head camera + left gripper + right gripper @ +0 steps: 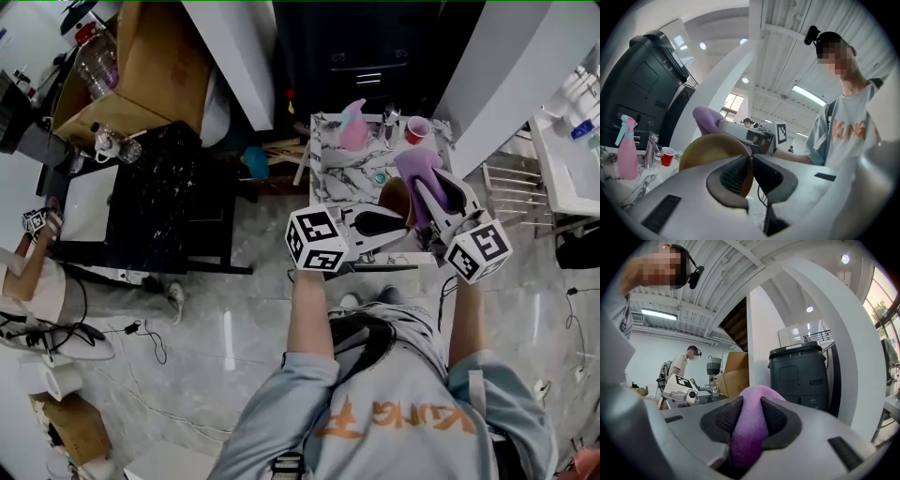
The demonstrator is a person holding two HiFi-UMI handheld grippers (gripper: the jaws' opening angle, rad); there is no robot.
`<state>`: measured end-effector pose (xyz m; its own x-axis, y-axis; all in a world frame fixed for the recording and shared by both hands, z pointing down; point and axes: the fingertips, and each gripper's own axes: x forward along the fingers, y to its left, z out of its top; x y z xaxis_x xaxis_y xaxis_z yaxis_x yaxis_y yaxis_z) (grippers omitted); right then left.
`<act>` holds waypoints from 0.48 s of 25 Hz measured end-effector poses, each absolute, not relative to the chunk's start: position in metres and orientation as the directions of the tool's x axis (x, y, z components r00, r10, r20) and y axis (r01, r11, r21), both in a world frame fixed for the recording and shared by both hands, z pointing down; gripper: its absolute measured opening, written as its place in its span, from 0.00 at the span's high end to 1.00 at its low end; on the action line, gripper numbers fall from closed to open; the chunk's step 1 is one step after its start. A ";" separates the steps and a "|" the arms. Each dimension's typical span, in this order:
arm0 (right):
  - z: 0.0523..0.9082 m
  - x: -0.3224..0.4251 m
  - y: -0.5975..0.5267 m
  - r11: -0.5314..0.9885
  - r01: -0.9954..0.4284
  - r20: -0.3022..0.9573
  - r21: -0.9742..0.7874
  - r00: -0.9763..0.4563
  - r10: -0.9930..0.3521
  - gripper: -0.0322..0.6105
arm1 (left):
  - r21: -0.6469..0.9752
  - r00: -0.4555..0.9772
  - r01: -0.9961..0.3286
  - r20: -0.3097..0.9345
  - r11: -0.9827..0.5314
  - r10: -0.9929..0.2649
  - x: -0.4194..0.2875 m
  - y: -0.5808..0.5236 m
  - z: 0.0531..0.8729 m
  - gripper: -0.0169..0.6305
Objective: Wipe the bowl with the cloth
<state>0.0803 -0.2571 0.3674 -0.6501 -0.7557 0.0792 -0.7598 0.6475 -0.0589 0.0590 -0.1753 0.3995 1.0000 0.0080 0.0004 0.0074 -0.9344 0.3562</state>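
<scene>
My left gripper [403,221] is shut on the rim of a brown bowl [395,198], held up on its side over the small marble table [330,159]. In the left gripper view the bowl [710,150] stands edge-on, its rim clamped between the dark pads [733,174] of that gripper [751,174]. My right gripper [432,194] is shut on a purple cloth [418,171], which lies against the bowl. The cloth [749,427] bulges between that gripper's pads in the right gripper view.
On the table stand a pink spray bottle [353,127], a red cup [417,129] and a metal item [391,116]. A black bin [798,376] is behind. A cardboard box [155,70] and dark table [155,192] are at left, where another person [680,365] works.
</scene>
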 end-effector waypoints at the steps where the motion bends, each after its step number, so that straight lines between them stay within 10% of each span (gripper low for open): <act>1: 0.367 0.081 -0.257 0.647 -0.760 0.079 -0.059 -0.650 -0.756 0.76 | 0.348 1.000 0.028 -0.002 -0.937 0.029 0.059 -0.172 0.398 0.92; 12: 0.364 0.085 -0.264 0.681 -0.718 0.055 -0.144 -0.693 -0.719 0.76 | 0.288 0.980 0.197 -0.019 -0.937 0.201 0.055 -0.146 0.386 0.92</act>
